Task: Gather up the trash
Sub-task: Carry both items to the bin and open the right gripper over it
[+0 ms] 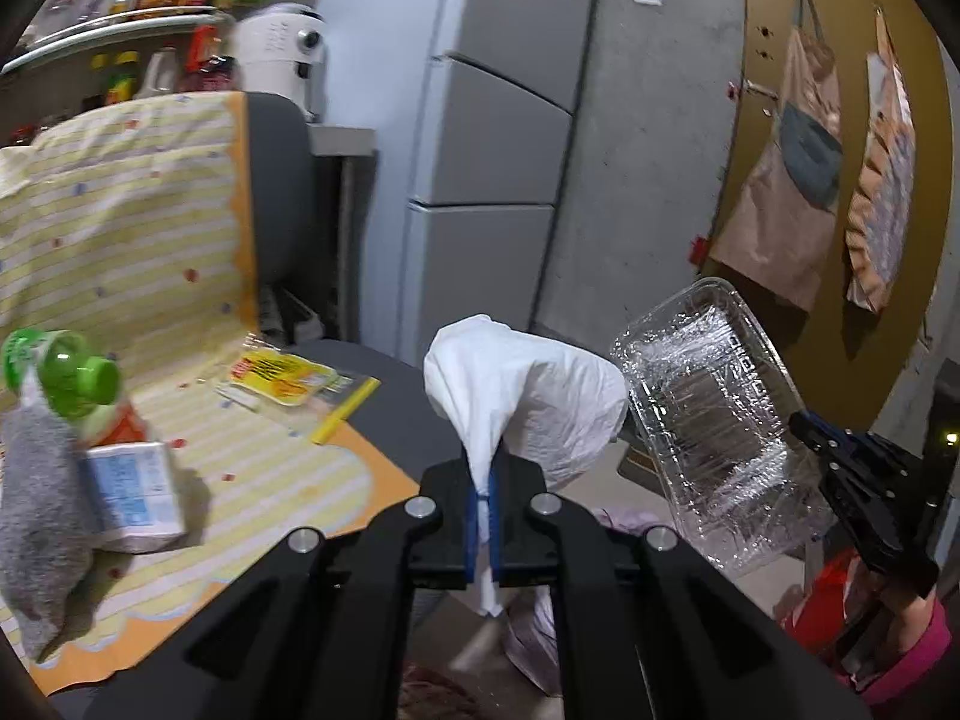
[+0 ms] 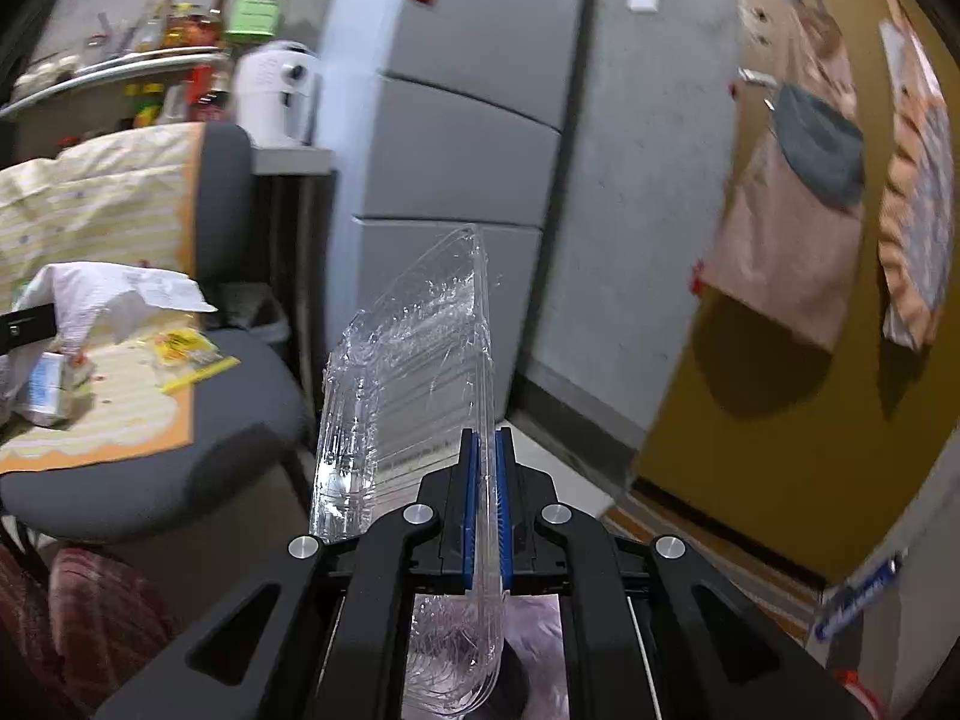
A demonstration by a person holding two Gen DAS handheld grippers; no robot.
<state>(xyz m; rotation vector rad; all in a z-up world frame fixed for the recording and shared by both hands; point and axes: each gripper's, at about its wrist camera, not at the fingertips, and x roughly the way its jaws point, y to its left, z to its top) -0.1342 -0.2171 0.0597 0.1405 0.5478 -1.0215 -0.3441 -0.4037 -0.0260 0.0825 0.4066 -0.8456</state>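
Observation:
My left gripper (image 1: 483,468) is shut on a crumpled white paper napkin (image 1: 528,390), which billows out in front of its blue pads. My right gripper (image 2: 487,450) is shut on the rim of a clear plastic food tray (image 2: 408,372), held on edge and upright. From the left wrist view the same clear tray (image 1: 708,420) hangs to the right, with the right gripper (image 1: 807,426) behind it. In the right wrist view the napkin (image 2: 114,294) shows at far left. Both are held in the air beside a grey chair (image 2: 240,414).
On the chair lies a yellow striped cloth (image 1: 120,252) with a small carton (image 1: 135,495), a green-capped bottle (image 1: 72,375), a grey rag (image 1: 36,516) and a yellow wrapper (image 1: 282,378). Behind stand a grey fridge (image 1: 498,150) and cluttered shelves (image 1: 150,6). Aprons (image 1: 792,180) hang on the ochre wall.

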